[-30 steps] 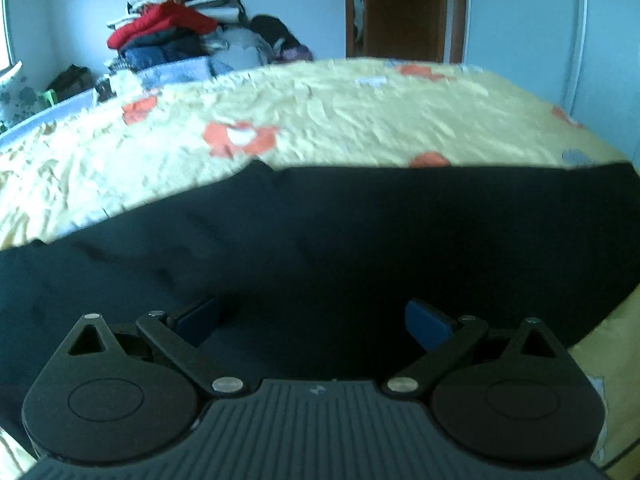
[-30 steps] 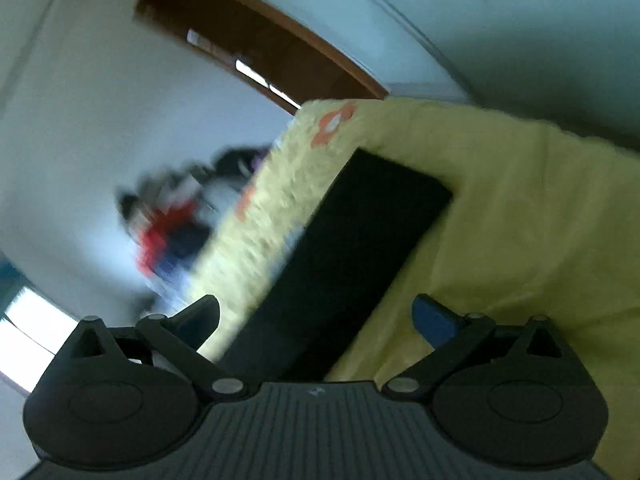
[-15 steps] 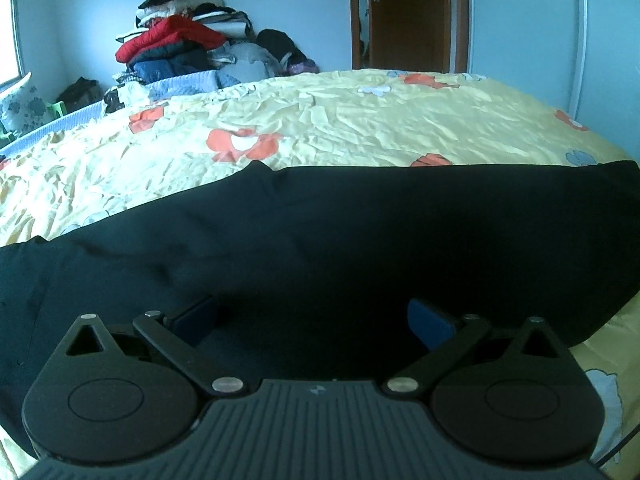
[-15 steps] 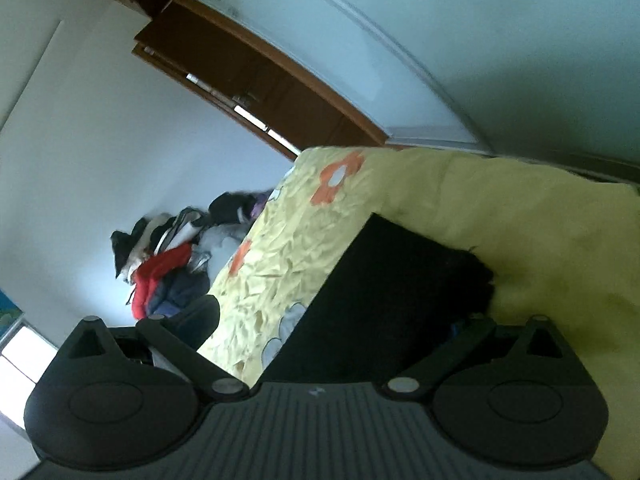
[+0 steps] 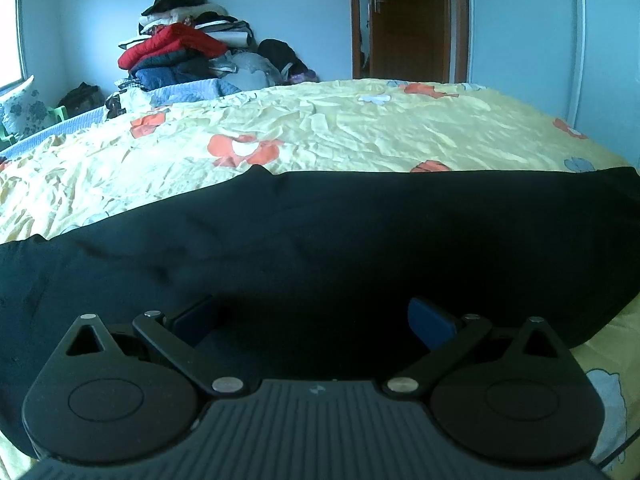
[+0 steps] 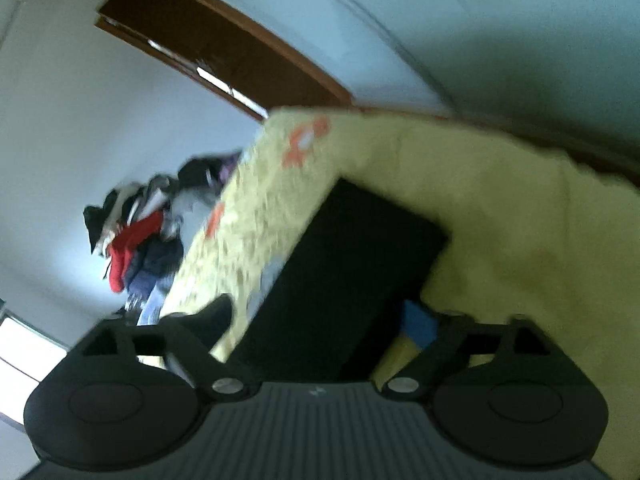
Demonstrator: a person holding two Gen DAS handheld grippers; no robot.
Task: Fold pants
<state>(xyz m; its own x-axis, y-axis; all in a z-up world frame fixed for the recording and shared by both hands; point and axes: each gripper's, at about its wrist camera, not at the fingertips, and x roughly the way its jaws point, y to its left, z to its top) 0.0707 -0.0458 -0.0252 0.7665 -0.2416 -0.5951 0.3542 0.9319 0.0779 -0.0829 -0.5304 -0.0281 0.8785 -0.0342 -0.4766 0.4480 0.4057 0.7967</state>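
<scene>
Two hand-held grippers show, each from its own wrist camera, above a bed [image 5: 360, 128] covered with a yellow flowered sheet. From the left wrist, the left hand-held gripper [image 5: 314, 318] sits low over the black pants [image 5: 320, 240], its blue-padded fingers [image 5: 430, 320] spread wide apart with only dark cloth between them, holding nothing. The pants lie flat in a long band across the sheet from 9 o'clock to 3 o'clock, their far edge showing a small peak near the middle. At 11 o'clock a pile of clothes [image 5: 184, 52] is heaped against the wall, and a brown door [image 5: 408, 20] stands at 1 o'clock. The right wrist view is tilted and blurred: the right hand-held gripper [image 6: 318, 318] has its fingers apart too, hovering by one squared end of the pants [image 6: 344, 280], which runs up toward 12 o'clock on the sheet; whether a pad touches the cloth cannot be told.
</scene>
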